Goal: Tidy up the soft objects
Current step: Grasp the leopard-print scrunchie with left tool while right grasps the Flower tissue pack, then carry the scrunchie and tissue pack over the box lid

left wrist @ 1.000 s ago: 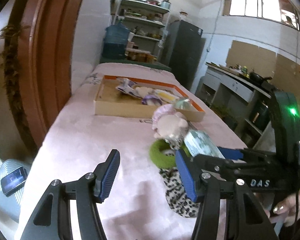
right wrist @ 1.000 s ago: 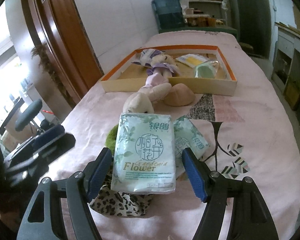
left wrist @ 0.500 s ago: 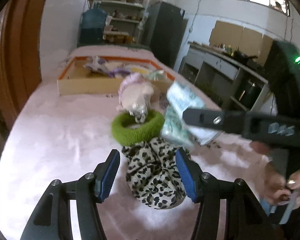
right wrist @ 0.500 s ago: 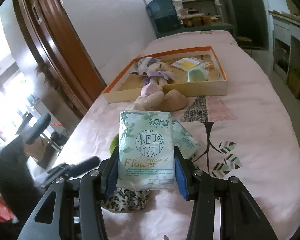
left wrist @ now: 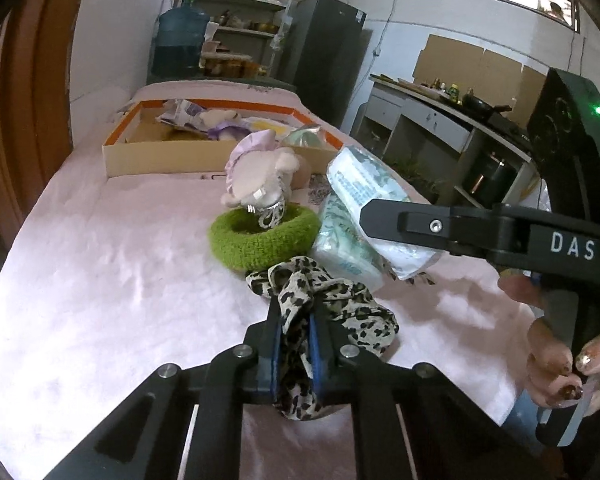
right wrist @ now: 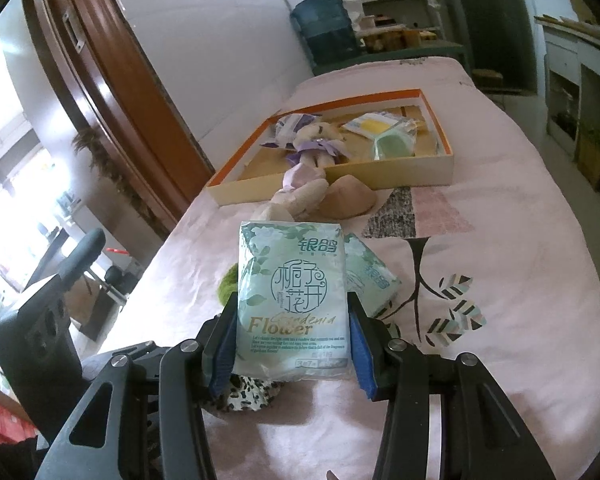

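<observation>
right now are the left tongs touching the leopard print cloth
Touching. The left wrist view shows the left tongs shut on the leopard print cloth: both blue pads press the bunched fabric between them, with no gap.

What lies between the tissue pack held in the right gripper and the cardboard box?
The right gripper holds the tissue pack. Between it and the box lie a plush toy and a tan pad, low on the bedspread; carried above them, nothing visible blocks it.

Both grippers clamped, angled downward.
Left gripper (left wrist: 296, 334) pinches the leopard-print cloth (left wrist: 352, 312); right gripper (right wrist: 293, 338) squeezes the tissue pack (right wrist: 292, 300), hand (left wrist: 560, 364) on its handle.
</observation>
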A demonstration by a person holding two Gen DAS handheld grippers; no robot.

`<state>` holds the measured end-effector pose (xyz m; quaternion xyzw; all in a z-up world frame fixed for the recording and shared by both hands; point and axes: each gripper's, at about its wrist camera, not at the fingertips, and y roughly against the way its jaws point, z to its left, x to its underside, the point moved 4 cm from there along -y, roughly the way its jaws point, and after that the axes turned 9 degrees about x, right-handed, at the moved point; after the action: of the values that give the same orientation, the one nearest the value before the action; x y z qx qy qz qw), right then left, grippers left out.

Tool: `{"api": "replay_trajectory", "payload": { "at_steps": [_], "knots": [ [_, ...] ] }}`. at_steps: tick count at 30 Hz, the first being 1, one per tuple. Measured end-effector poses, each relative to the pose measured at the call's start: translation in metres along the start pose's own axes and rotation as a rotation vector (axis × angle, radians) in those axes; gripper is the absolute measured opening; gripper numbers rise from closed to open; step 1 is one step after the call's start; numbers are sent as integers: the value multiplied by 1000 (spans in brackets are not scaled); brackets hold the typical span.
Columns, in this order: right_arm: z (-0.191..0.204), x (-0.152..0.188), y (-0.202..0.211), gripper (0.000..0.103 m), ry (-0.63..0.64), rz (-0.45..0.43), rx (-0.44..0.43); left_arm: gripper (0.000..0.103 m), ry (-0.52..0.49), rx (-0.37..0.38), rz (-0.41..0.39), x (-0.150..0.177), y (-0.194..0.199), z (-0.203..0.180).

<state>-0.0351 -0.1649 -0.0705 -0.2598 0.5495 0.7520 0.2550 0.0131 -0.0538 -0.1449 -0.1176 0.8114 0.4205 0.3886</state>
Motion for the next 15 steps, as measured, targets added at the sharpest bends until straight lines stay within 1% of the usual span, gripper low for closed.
{"api": "replay_trajectory", "payload": {
  "at_steps": [5,10,15],
  "knots": [
    [2,-3,6,50,8,-15,-2,11,12,13,-32,-7,12,-1],
    [5,-8,11,50,14,-29,-9,12,17,55,-75,-17,28,-6],
    [8,-12,18,50,20,-45,-13,12,-6,79,-123,-23,49,-15]
  ]
}}
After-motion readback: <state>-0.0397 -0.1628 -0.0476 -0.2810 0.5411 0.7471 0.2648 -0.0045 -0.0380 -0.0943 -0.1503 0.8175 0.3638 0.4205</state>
